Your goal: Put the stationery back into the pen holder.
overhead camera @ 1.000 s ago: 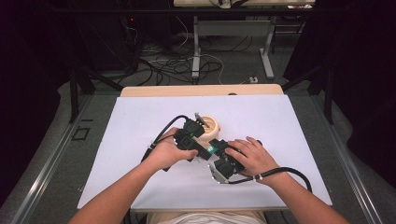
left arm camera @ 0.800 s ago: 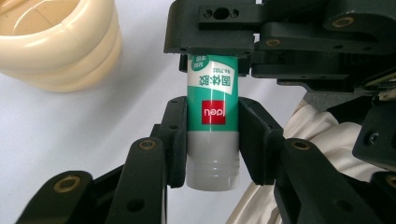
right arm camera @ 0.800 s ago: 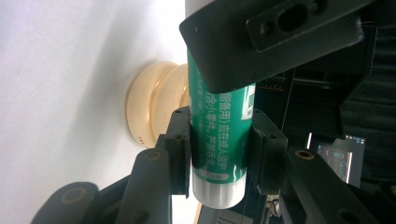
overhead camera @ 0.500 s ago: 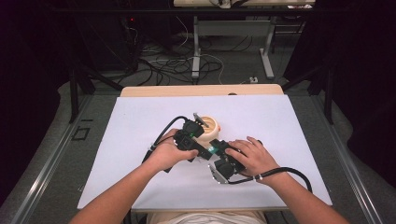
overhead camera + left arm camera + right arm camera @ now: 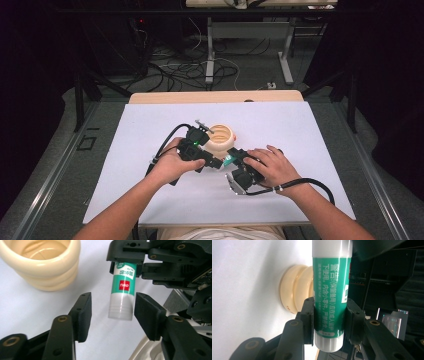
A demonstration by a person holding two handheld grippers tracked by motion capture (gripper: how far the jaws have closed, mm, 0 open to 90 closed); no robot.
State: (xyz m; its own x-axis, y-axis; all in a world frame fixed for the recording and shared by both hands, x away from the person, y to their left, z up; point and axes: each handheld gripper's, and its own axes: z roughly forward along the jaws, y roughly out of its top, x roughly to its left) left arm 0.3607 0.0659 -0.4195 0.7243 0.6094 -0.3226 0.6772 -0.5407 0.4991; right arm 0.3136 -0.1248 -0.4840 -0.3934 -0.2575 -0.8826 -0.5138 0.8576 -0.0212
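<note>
two claws meet over the white worktop (image 5: 150,150) beside a cream ribbed plastic cup (image 5: 42,262). right claw (image 5: 329,317) pinches a green-and-white glue stick (image 5: 123,290) by its green body; left claw (image 5: 112,312) is spread around its white cap. light, rigid, smooth, probably slippery: grip the cap squarely.

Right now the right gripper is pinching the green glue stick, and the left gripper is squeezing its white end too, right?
Not quite. The right gripper does pinch the glue stick, but the left gripper is not squeezing it. In the left gripper view its jaws stand open on either side of the white end, with gaps showing.
</note>
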